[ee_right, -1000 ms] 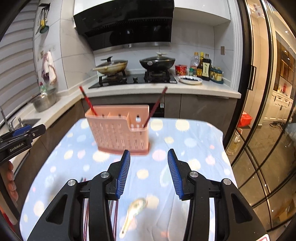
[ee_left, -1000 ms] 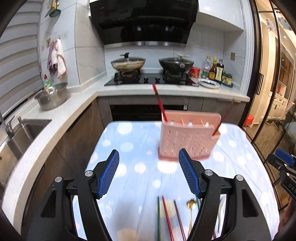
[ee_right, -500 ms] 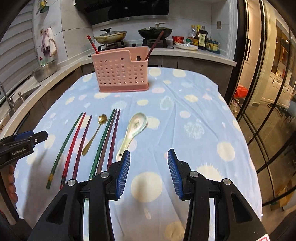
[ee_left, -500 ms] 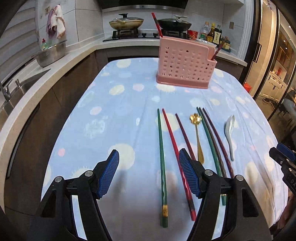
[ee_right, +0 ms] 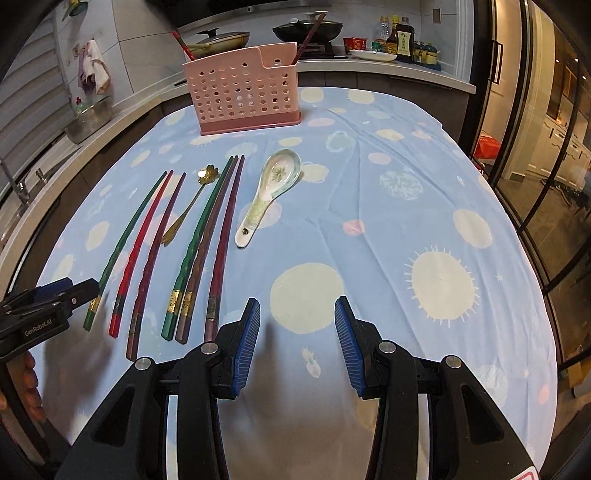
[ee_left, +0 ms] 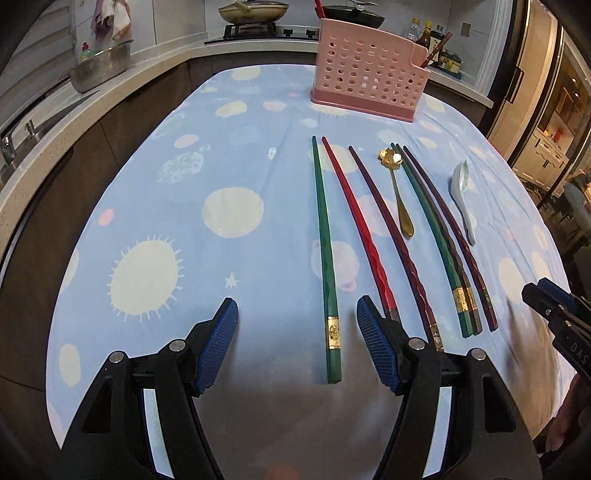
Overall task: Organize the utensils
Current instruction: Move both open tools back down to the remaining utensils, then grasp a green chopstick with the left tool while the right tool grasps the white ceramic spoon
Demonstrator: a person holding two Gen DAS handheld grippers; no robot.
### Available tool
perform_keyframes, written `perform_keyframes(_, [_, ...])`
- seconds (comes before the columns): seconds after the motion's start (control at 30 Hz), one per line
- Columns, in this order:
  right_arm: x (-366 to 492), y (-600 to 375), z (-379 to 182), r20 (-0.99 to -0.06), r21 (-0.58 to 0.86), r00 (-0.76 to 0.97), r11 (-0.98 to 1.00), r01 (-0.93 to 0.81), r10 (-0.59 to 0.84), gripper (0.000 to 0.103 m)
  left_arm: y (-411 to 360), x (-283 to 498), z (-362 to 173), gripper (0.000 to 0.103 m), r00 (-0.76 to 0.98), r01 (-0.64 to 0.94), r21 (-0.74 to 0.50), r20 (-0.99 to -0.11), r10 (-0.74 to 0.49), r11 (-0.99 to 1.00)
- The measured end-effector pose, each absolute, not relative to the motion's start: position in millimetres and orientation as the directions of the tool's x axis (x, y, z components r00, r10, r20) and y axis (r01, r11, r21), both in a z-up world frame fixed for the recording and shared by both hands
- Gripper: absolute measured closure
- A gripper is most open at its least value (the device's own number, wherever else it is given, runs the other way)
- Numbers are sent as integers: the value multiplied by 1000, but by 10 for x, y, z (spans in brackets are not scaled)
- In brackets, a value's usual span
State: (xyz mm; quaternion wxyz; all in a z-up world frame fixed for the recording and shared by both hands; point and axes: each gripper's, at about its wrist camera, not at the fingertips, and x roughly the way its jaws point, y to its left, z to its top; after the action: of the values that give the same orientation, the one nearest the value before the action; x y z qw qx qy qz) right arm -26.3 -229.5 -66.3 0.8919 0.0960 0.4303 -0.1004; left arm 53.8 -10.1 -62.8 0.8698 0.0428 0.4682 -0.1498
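Several chopsticks lie side by side on the blue spotted tablecloth [ee_left: 147, 206]: a green one [ee_left: 324, 254], a red one [ee_left: 360, 229], dark red and purple ones [ee_left: 443, 229]. A gold spoon [ee_left: 399, 195] and a white ceramic spoon [ee_right: 271, 192] lie among them. A pink perforated holder [ee_left: 365, 85] stands at the far end with two chopsticks in it. My left gripper [ee_left: 297, 347] is open, its fingers either side of the green chopstick's near end. My right gripper [ee_right: 297, 343] is open and empty over bare cloth, right of the chopsticks.
A kitchen counter wraps behind the table, with a metal bowl [ee_left: 101, 70], a stove with pans [ee_right: 306, 27] and bottles [ee_right: 402, 40]. Glass doors [ee_right: 535, 147] stand to the right. The table edge falls off near both grippers.
Both grippers have pulled back and tilted down from the holder toward the near end of the table. The utensils now fill the views. Both stay open.
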Motion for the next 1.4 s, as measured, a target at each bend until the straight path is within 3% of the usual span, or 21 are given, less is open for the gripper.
perform_keyframes(0.2, [-224,-2282,-686,-791,90,605,962,258,-88,63,-114,475,-683,45,503,319,-60,-835,-223,946])
perform_keyframes(0.33, [-173,-2257,-698,-791,91,606,964,249,-82,64,-104,463,-685,55,503,326,-59,-834,-226,944])
perform_keyframes(0.4, [-114,-2234,-693,-788,89,611,967,240,-79,65,-115,453,-683,64,503,336,-57,-833,-231,940])
perform_keyframes(0.53, [90,-2184,-702,-781,81,620,972,222,-76,71,-149,422,-678,93,484,371,-78,-834,-264,925])
perform_keyframes(0.8, [532,-2133,-790,-785,99,618,975,201,-48,89,-101,471,-686,96,461,362,-123,-838,-292,924])
perform_keyframes(1.23, [838,-2133,-672,-770,160,638,965,209,-11,90,-111,490,-689,96,460,359,-125,-839,-292,925])
perform_keyframes(1.4, [929,-2085,-740,-782,119,622,968,221,-45,90,-109,492,-689,96,457,359,-127,-840,-293,925])
